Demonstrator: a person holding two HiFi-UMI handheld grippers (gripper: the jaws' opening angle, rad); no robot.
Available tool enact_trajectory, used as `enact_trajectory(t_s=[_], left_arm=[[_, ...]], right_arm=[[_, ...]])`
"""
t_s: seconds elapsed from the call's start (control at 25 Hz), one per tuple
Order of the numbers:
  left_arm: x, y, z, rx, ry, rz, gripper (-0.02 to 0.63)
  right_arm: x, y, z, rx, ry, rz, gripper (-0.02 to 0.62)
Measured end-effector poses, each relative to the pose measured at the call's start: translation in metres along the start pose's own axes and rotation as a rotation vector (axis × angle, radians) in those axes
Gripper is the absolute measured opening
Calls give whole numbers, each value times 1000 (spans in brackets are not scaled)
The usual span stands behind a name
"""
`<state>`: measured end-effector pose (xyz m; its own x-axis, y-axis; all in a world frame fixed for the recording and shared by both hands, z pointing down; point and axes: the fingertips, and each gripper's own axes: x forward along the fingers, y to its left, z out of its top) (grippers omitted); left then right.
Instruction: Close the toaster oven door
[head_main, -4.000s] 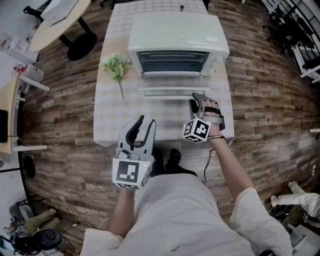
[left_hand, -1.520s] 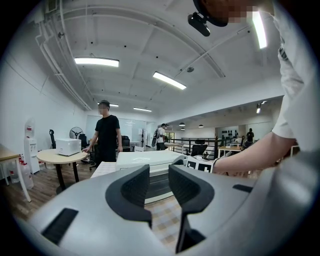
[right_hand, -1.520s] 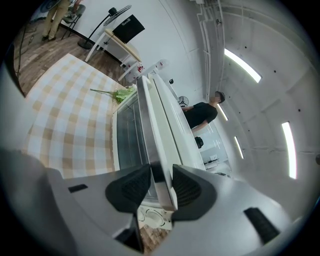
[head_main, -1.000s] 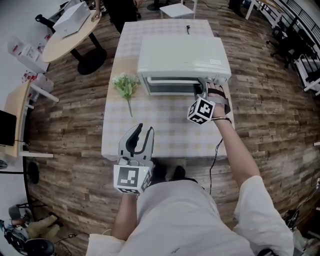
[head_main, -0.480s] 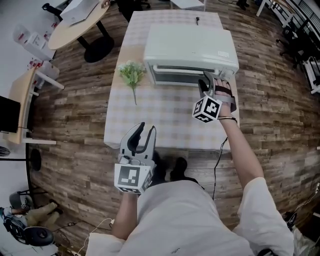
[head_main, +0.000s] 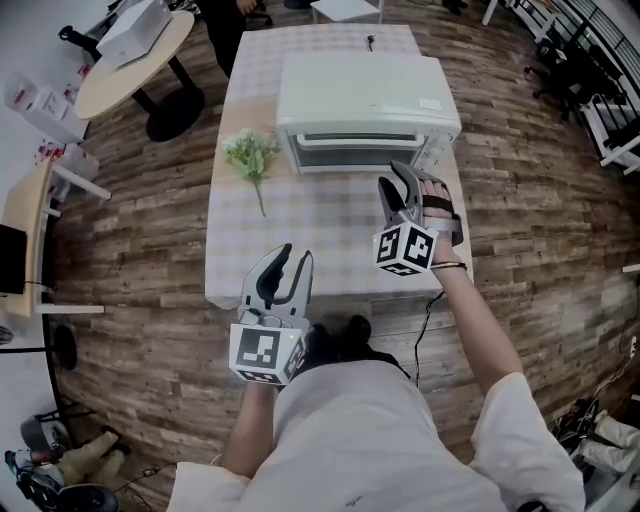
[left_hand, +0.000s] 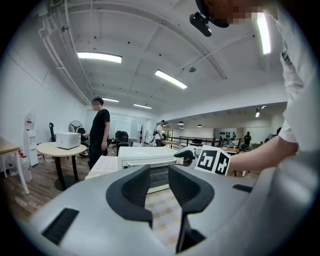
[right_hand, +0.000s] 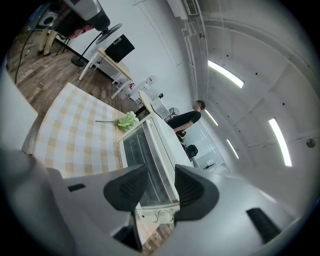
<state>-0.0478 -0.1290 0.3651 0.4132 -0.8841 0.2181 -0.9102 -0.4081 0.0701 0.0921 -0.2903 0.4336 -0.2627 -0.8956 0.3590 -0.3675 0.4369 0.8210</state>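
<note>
Two of the three views hide part of the pale greenish-white boxy toaster oven (head_main: 365, 95). From the head view, mostly its flat top shows, with the front squeezed into a thin strip. In the left gripper view its lower half sits behind the grey jaws. The small control dials (right_hand: 162, 216) show only in the right gripper view, low between the jaws and too small to read.

The oven stands at the far end of the desk (head_main: 300, 250), which is covered in a beige-and-white checked cloth. A sprig of green artificial leaves (head_main: 247, 155) lies just beside its left end. Its glass door (right_hand: 137, 150) stands upright against the front, shut. A pale bar handle (right_hand: 159, 160) runs along its top edge.

The right gripper (head_main: 395, 185) hovers near the oven's right front corner, apart from the door. Its jaws are wide and just beginning to narrow, with nothing between them but the oven seen beyond. The left gripper (head_main: 293, 258) hangs off the near edge of the desk, well apart from the oven, jaws spread and empty.
</note>
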Motion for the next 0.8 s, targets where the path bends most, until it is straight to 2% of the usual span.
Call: enact_trajectory(t_s=[0.4,0.8], left_arm=[[-15,18,8,11,-48,-100,107],[-37,33,1,9,-46,-156,83]], right_arm=[[-74,8,57,183,-41,-14,125],[-140,26,110,520,-136,8,61]])
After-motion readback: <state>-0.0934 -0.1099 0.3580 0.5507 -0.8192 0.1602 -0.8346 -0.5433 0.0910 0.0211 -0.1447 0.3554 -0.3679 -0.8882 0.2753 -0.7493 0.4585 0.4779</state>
